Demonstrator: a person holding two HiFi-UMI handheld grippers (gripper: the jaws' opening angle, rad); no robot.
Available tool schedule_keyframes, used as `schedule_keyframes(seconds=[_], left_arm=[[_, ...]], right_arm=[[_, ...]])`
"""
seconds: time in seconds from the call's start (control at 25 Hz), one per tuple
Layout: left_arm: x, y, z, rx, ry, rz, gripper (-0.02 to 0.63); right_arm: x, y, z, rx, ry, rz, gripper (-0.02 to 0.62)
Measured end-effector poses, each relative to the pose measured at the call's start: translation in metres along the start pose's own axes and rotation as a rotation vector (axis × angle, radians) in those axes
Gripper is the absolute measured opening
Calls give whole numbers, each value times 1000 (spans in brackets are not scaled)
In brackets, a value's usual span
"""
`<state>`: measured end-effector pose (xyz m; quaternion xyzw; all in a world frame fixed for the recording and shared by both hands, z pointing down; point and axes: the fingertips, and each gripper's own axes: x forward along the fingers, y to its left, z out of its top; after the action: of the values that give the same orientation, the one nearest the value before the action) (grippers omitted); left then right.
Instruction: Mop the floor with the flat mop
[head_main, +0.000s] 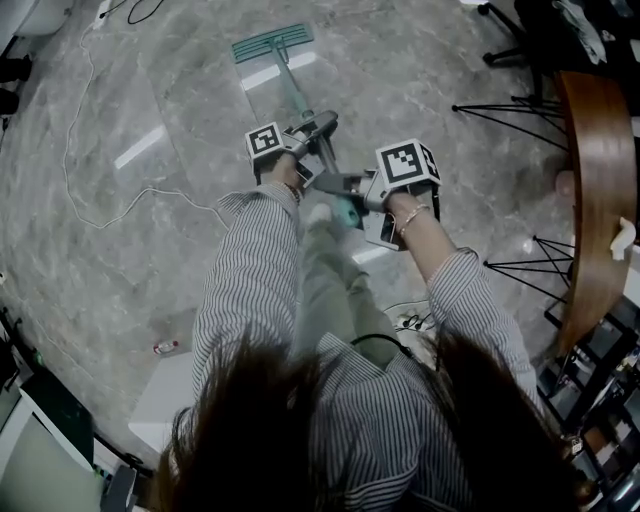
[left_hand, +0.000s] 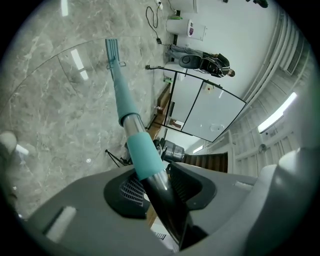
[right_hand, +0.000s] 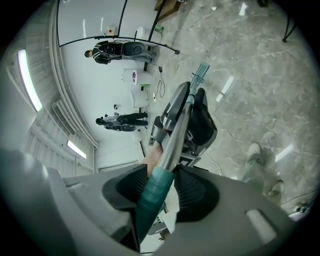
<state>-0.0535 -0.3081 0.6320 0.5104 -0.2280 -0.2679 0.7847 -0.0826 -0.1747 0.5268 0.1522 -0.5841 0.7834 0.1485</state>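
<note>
Flat mop (head_main: 272, 42) lies with its head flat on the grey marble floor (head_main: 110, 230) ahead of the person, and its handle (head_main: 296, 98) slopes back to both grippers. The left gripper (head_main: 322, 126) has its jaws closed on the handle's dark section, just below a teal sleeve (left_hand: 145, 155). The right gripper (head_main: 338, 183), nearer the body, has its jaws closed on the teal end grip (right_hand: 152, 187). Pad contact appears firm on both, though wide-angle distortion limits certainty.

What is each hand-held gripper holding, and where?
Both hold the flat mop by its handle: left hand-held gripper on the metal pole next to the teal sleeve, right hand-held gripper on the teal end grip.
</note>
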Motion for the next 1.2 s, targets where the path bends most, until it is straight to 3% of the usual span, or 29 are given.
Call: schedule_keyframes(seconds=[0.48,0.76,1.2], left_arm=[[-3,2,-6,-51,-17,-20,118],[-54,50,-117,-79,-31,-52,118],[-103,104,-261,-118,-4,-85,103]], right_arm=[[-1,-4,-8,-29,44,-46,167],[-33,-57,-126,-73,89,-83,167],[-86,-118,-268,-92,151,-121,167]])
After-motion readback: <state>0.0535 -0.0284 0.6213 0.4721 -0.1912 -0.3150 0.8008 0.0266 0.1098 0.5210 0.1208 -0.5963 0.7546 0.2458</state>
